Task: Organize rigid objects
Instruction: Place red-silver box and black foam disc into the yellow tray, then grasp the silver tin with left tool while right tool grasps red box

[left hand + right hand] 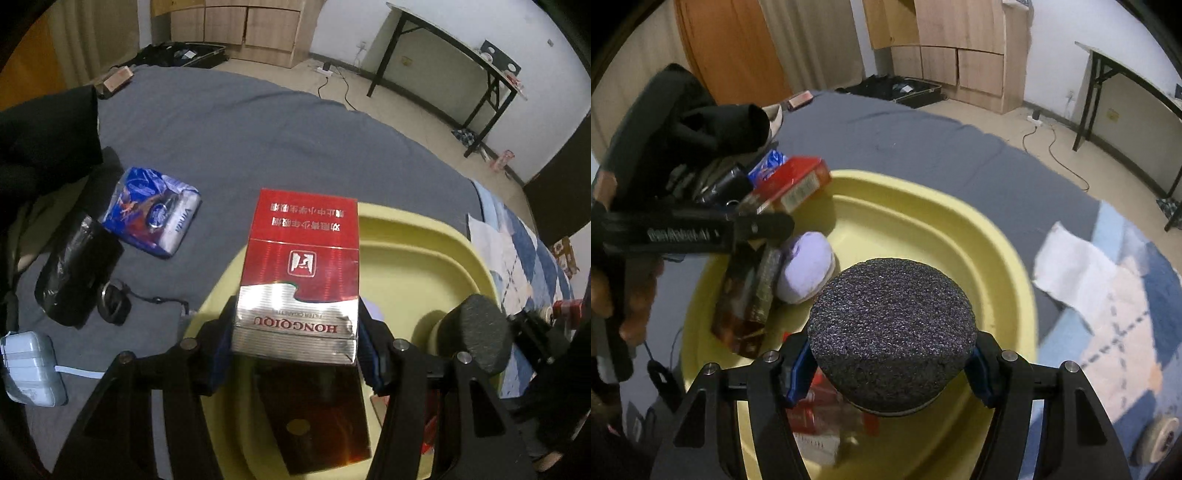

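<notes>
My left gripper [295, 354] is shut on a red and silver cigarette box [301, 273], held above the near left part of a yellow tray [436, 258]. My right gripper [890, 373] is shut on a round dark grey foam block [892, 332], also over the yellow tray [923, 229]; the same foam block [476, 332] shows at the right of the left wrist view. In the tray lie a dark brown box [746, 295], a lilac soft pad [807, 266] and a red pack [809, 413] under the foam block. The red cigarette box [792, 184] and left gripper appear at the tray's far left.
The tray sits on a grey sheet [236, 140]. Left of it lie a blue tissue pack [151, 212], a black pouch [79, 269], a black key fob [112, 304] and a pale grey case [31, 367]. A patterned quilt [1115, 332] with white paper [1071, 266] lies to the right.
</notes>
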A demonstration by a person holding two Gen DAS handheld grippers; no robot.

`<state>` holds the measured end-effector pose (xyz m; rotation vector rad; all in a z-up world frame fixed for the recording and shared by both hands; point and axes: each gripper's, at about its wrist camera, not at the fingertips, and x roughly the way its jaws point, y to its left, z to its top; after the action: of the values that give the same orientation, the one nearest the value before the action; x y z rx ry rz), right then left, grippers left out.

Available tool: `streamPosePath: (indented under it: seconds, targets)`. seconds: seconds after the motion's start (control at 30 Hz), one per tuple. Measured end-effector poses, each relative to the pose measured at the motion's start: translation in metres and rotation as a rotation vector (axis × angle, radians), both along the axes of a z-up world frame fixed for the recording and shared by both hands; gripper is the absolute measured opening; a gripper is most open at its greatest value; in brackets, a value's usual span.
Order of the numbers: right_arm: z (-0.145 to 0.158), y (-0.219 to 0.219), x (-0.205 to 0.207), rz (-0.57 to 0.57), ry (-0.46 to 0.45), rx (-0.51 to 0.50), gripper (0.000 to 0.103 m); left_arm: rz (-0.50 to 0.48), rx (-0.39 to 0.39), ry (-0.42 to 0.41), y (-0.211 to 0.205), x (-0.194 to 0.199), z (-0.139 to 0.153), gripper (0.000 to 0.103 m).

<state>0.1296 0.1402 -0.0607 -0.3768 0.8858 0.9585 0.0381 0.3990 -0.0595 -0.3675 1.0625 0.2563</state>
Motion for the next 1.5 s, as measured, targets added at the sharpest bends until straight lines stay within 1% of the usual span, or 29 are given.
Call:
streamPosePath:
  seconds: [0.1, 0.17, 0.2, 0.23, 0.27, 0.3, 0.33, 0.37, 0.4, 0.47, 0.53, 0.63, 0.73, 0.77, 0.83, 0.87, 0.93, 1.0, 1.03, 1.1, 1.13, 1.2, 1.23, 1.27, 1.3, 1.33, 1.4, 1.5]
  targets:
    - [-0.003, -0.001, 0.002, -0.023, 0.028, 0.033, 0.067, -0.018, 0.024, 0.021, -0.004, 0.004, -0.005, 0.058]
    - [-0.006, 0.003, 0.000, -0.029, 0.022, 0.029, 0.068, -0.016, 0.036, 0.034, -0.007, 0.007, -0.008, 0.059]
    - [-0.006, 0.007, -0.001, -0.026, 0.017, 0.025, 0.068, -0.017, 0.042, 0.030, -0.008, 0.009, -0.008, 0.059]
    - [-0.005, 0.009, -0.003, -0.018, 0.007, 0.019, 0.068, -0.018, 0.054, 0.020, -0.010, 0.008, -0.006, 0.061]
    - [-0.004, 0.010, -0.006, -0.009, -0.004, 0.017, 0.070, -0.018, 0.061, 0.005, -0.012, 0.007, -0.003, 0.070]
    - [-0.003, 0.010, -0.009, 0.000, -0.007, 0.025, 0.074, -0.018, 0.060, -0.011, -0.013, 0.006, 0.002, 0.077]
    - [0.000, 0.008, -0.012, 0.008, -0.008, 0.040, 0.086, -0.016, 0.055, -0.036, -0.015, 0.003, 0.008, 0.091]
    - [0.004, 0.004, -0.016, 0.008, -0.017, 0.058, 0.096, -0.012, 0.051, -0.071, -0.017, -0.001, 0.016, 0.101]
    - [0.009, -0.002, -0.018, 0.004, -0.021, 0.075, 0.098, -0.011, 0.052, -0.107, -0.020, -0.006, 0.026, 0.103]
    - [0.016, -0.015, -0.023, -0.013, -0.023, 0.106, 0.098, -0.024, 0.060, -0.152, -0.030, -0.013, 0.042, 0.103]
    - [0.025, -0.035, -0.025, -0.055, -0.035, 0.135, 0.100, -0.032, 0.068, -0.168, -0.040, -0.016, 0.052, 0.103]
    - [0.039, -0.086, -0.025, -0.135, -0.042, 0.186, 0.103, -0.074, 0.057, -0.170, -0.069, -0.012, 0.066, 0.103]
    - [0.052, -0.139, -0.030, -0.201, -0.083, 0.197, 0.103, -0.175, 0.063, -0.182, -0.114, -0.002, 0.078, 0.103]
    - [0.056, -0.164, -0.032, -0.234, -0.101, 0.199, 0.103, -0.215, 0.067, -0.185, -0.137, 0.001, 0.081, 0.103]
    - [0.061, -0.208, -0.034, -0.290, -0.115, 0.196, 0.103, -0.276, 0.053, -0.189, -0.170, 0.008, 0.084, 0.103]
    - [0.062, -0.237, -0.034, -0.331, -0.122, 0.189, 0.103, -0.314, 0.034, -0.193, -0.191, 0.012, 0.083, 0.103]
    - [0.061, -0.290, -0.033, -0.402, -0.147, 0.165, 0.103, -0.383, -0.008, -0.178, -0.234, 0.020, 0.078, 0.103]
    - [0.056, -0.334, -0.031, -0.475, -0.164, 0.127, 0.103, -0.420, -0.040, -0.157, -0.267, 0.029, 0.072, 0.103]
    - [0.052, -0.359, -0.028, -0.519, -0.152, 0.116, 0.103, -0.428, -0.061, -0.140, -0.283, 0.034, 0.068, 0.103]
    - [0.045, -0.398, -0.024, -0.578, -0.146, 0.102, 0.103, -0.462, -0.095, -0.131, -0.309, 0.040, 0.061, 0.103]
    - [0.041, -0.410, -0.023, -0.593, -0.150, 0.093, 0.103, -0.486, -0.093, -0.126, -0.322, 0.044, 0.057, 0.103]
    - [0.026, -0.438, -0.019, -0.619, -0.155, 0.060, 0.103, -0.550, -0.042, -0.137, -0.343, 0.049, 0.049, 0.103]
    - [0.020, -0.445, -0.017, -0.623, -0.150, 0.047, 0.103, -0.586, 0.004, -0.151, -0.351, 0.052, 0.044, 0.103]
    - [0.012, -0.451, -0.013, -0.632, -0.135, 0.035, 0.103, -0.593, 0.061, -0.136, -0.358, 0.057, 0.034, 0.103]
    - [0.005, -0.455, -0.011, -0.639, -0.125, 0.036, 0.103, -0.581, 0.086, -0.095, -0.361, 0.063, 0.022, 0.103]
    - [-0.001, -0.457, -0.009, -0.645, -0.113, 0.048, 0.103, -0.567, 0.080, -0.074, -0.362, 0.068, 0.013, 0.103]
    - [-0.015, -0.459, -0.005, -0.657, -0.084, 0.074, 0.103, -0.537, 0.077, -0.073, -0.358, 0.074, 0.005, 0.103]
    - [-0.028, -0.462, 0.005, -0.641, -0.082, 0.058, 0.103, -0.497, 0.034, -0.084, -0.356, 0.083, -0.003, 0.102]
